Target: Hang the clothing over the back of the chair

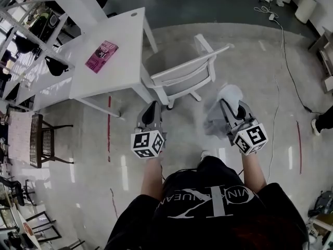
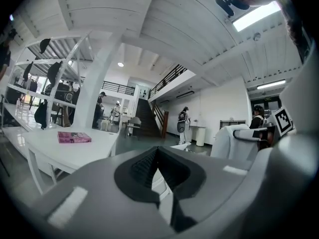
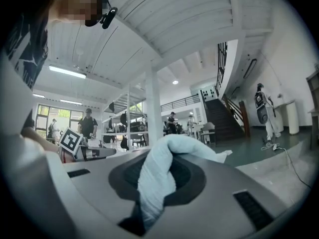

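Right gripper [image 1: 227,106] over glossy floor [image 1: 250,61]
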